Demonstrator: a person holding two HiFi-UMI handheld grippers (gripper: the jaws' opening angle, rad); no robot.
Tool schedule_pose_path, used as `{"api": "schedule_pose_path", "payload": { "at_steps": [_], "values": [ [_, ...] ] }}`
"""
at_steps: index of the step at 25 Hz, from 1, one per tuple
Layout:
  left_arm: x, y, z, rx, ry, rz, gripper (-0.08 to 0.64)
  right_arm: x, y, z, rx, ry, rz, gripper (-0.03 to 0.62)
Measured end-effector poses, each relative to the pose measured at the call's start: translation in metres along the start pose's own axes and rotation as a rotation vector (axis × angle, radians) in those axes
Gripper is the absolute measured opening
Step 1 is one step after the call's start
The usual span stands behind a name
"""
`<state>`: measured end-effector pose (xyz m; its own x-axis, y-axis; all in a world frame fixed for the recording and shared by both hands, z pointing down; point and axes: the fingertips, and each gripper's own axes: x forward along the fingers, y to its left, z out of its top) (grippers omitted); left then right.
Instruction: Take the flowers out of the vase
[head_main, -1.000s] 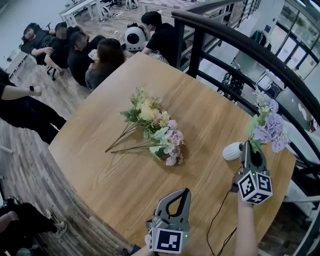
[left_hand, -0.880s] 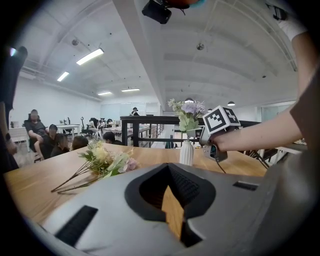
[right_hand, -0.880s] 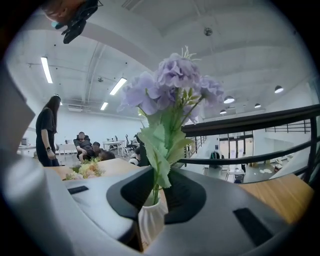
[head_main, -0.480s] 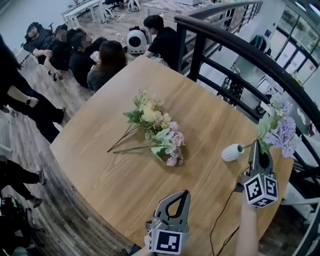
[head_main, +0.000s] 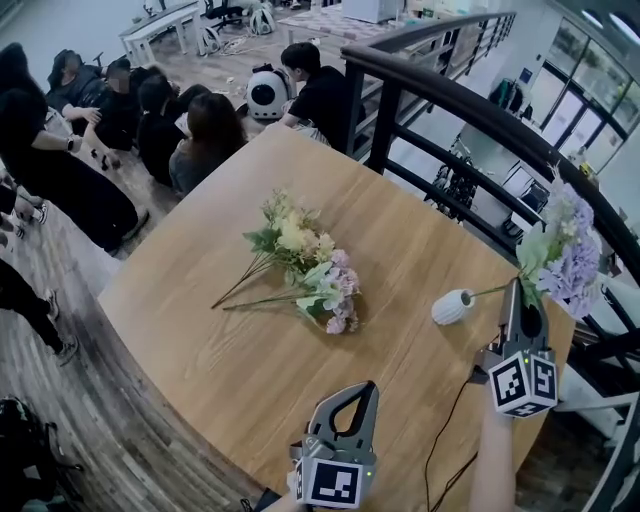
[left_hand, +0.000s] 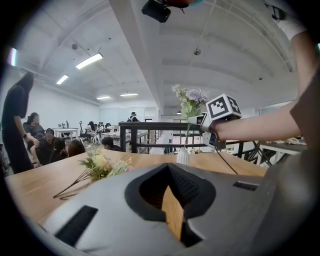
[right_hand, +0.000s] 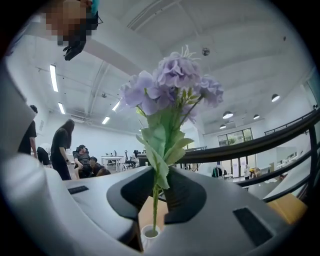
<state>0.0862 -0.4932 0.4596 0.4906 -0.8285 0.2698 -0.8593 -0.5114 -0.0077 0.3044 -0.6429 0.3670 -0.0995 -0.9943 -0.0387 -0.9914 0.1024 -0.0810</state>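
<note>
I'm looking down on a round light-wood table (head_main: 250, 380) on a raised floor. A black metal railing (head_main: 450, 90) curves past it from 12 to 3 o'clock. A group of people in dark clothes (head_main: 190, 120) sits on the plank floor off the 11 o'clock edge, in a bright open office.

The small white ribbed vase (head_main: 452, 306) stands upright near the table's 3 o'clock side. A lilac artificial flower stem (head_main: 570, 255) rises out of it with its long axis near vertical. The blooms are on top, and the cut end sits at the vase mouth.

My right gripper (head_main: 517, 300) is clamped on that stem just under the leaves. My left gripper (head_main: 360, 392) hangs at the 6 o'clock edge, closed on nothing.

A loose bunch of yellow and pink flowers (head_main: 305, 262) lies flat near the middle, with its stems pointing to 8 o'clock.
</note>
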Motion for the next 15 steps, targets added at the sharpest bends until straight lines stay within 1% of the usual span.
{"api": "schedule_pose_path", "payload": {
  "at_steps": [7,15],
  "values": [
    [-0.006,-0.007,0.016,0.009,-0.029,-0.011,0.015,-0.012,-0.002,0.027,0.002,-0.039,-0.014,0.078],
    [-0.011,-0.019,0.024,0.029,-0.054,-0.028,0.015,-0.041,-0.014,0.027,0.015,-0.033,-0.052,0.077]
  ]
}}
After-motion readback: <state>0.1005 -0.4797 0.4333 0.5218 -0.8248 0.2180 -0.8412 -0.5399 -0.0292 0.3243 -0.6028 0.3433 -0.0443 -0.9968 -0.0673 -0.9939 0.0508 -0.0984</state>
